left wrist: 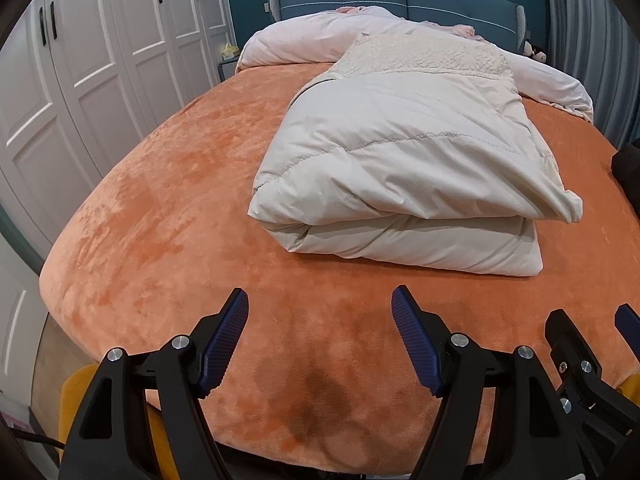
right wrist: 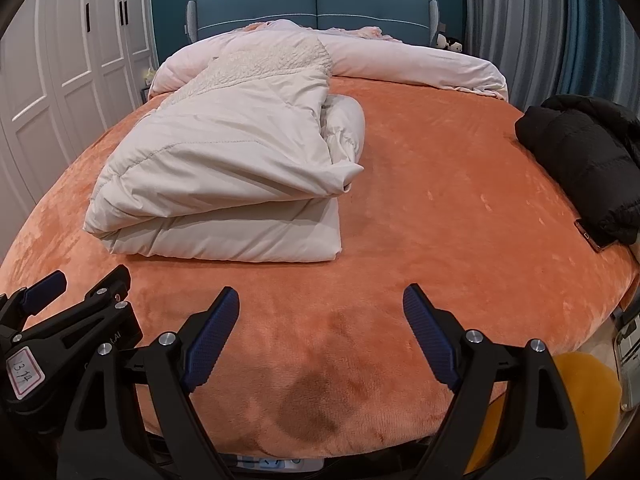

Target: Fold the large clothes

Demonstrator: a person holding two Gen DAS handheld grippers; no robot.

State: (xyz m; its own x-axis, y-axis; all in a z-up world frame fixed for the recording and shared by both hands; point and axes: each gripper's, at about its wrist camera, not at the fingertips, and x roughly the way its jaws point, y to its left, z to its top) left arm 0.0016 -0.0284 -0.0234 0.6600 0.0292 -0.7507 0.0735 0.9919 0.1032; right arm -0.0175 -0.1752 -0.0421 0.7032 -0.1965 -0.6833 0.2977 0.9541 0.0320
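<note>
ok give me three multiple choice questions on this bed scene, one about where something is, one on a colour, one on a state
1. Where does the black jacket lie?
A. at the bed's right edge
B. on top of the pale coat
C. on the floor

2. What colour is the bed cover?
A. blue
B. orange
C. white

3. What state is the pale coat in?
A. spread flat
B. hanging up
C. folded into a bundle

Answers:
1 A, in the right wrist view it sits at the right edge, apart from the coat.
2 B, orange plush covers the bed in both views.
3 C, its layers are stacked, and both the left gripper and the right gripper are open and empty.
</note>
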